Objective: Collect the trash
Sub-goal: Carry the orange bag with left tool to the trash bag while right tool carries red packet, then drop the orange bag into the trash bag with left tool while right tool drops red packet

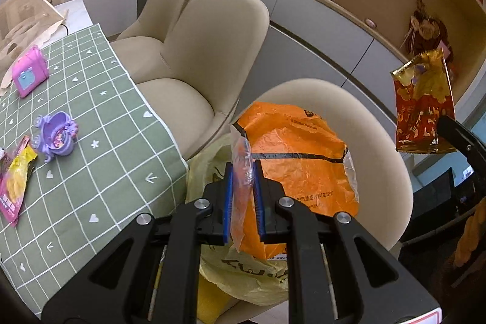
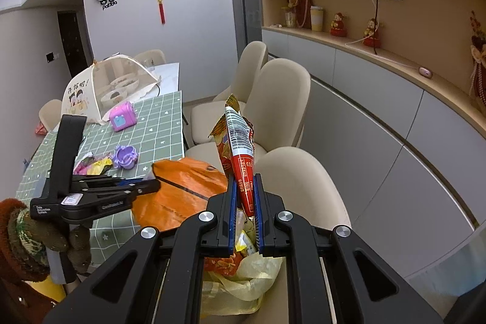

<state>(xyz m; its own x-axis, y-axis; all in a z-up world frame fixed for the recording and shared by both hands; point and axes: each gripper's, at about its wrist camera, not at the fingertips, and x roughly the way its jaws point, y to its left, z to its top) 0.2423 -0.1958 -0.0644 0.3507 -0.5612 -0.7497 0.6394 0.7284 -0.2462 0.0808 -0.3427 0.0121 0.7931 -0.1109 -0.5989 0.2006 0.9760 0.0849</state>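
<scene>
- While both tongs sit over the chair [image 1: 379, 123], left tongs [image 1: 243, 196] are clamped on the orange bag [image 1: 297, 148], nearly closed.
- Right tongs [image 2: 245, 202] are clenched on one red snack wrapper [image 2: 240, 148], held upright above the yellow trash bag [image 2: 252, 272].
- Left hand, gloved [image 2: 33, 233].
- Counter [image 1: 100, 123]: two more wrappers [image 1: 15, 181], two toys.

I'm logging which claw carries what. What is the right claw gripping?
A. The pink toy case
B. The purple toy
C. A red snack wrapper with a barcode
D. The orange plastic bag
C: in the right wrist view the right claw is shut on the red snack wrapper, barcode facing the camera, while the left claw pinches the orange plastic bag.
</scene>
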